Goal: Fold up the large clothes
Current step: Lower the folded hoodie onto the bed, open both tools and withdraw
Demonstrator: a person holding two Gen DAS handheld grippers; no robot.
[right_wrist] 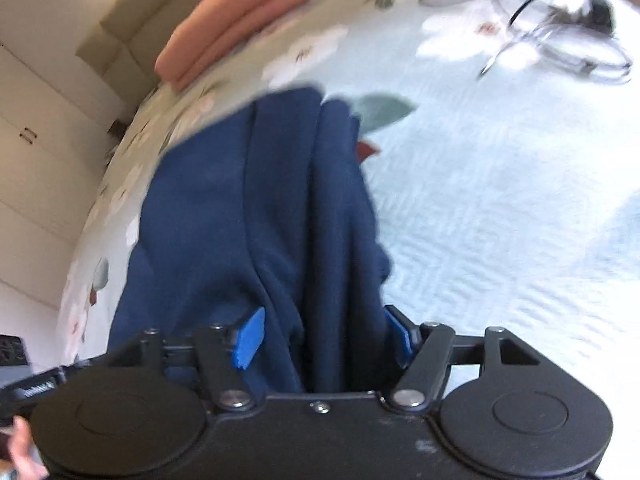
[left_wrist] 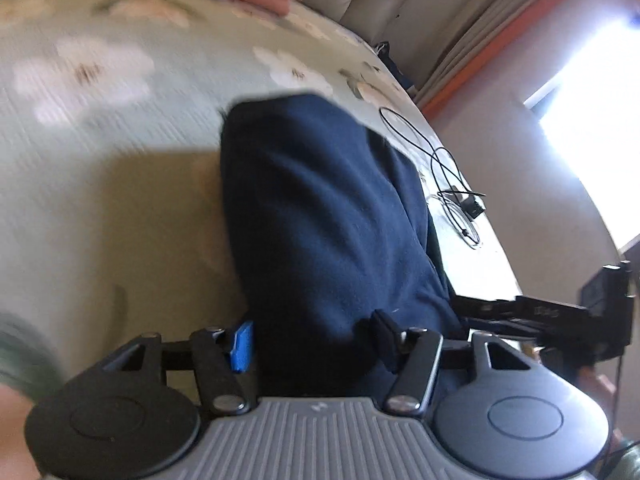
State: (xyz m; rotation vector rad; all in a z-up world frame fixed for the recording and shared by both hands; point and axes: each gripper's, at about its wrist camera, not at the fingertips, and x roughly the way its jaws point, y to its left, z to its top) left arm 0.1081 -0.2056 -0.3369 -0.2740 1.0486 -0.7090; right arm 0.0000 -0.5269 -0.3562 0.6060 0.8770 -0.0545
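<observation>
Both grippers clamp the navy garment (left_wrist: 320,208), which hangs from them above the floral bedspread (left_wrist: 100,128). Left gripper (left_wrist: 316,344): fabric bunched between the pads. Right gripper (right_wrist: 324,340): same, several layers pinched. Frames motion-blurred; lowest hem possibly touching the bed, cannot confirm. Pink folded cloth (right_wrist: 232,20) and cables (right_wrist: 552,28) lie well apart. Judgement: keep both grips level and taut, lay the free edge down first, avoid the cables
</observation>
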